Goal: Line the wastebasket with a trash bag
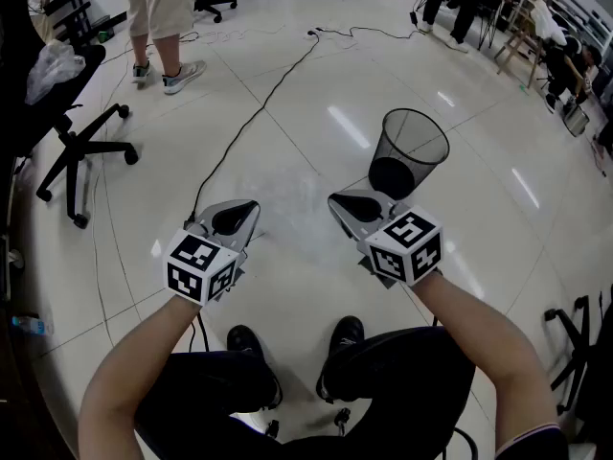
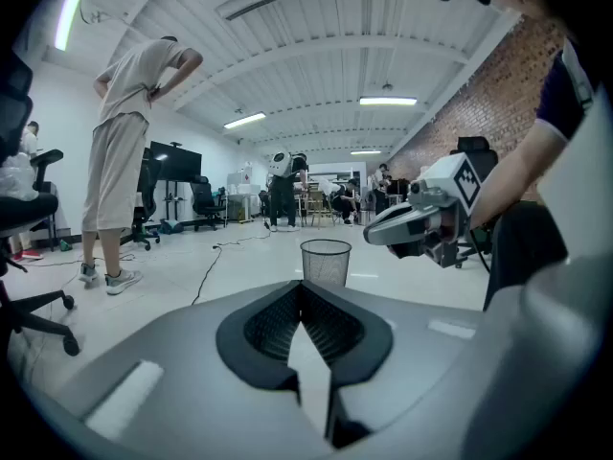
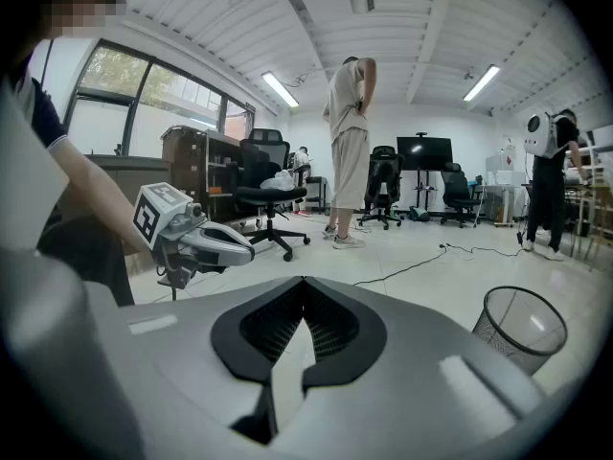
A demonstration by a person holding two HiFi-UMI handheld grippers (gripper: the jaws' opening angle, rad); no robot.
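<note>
A black wire-mesh wastebasket (image 1: 412,151) stands upright on the pale tiled floor, with no bag in it that I can see. It shows straight ahead in the left gripper view (image 2: 326,262) and low right in the right gripper view (image 3: 522,329). My left gripper (image 1: 252,204) hovers over the floor left of the basket, jaws shut and empty. Just short of the basket's near side is my right gripper (image 1: 335,199), also shut with nothing between its jaws. Each gripper sees the other: the right gripper (image 2: 421,223) and the left gripper (image 3: 196,242). No trash bag is in view.
A black cable (image 1: 259,113) runs across the floor from the far middle toward my feet. An office chair (image 1: 77,151) stands at the left and a person (image 1: 163,27) behind it. A water bottle (image 1: 29,326) lies at the left edge. Desks and people fill the far right.
</note>
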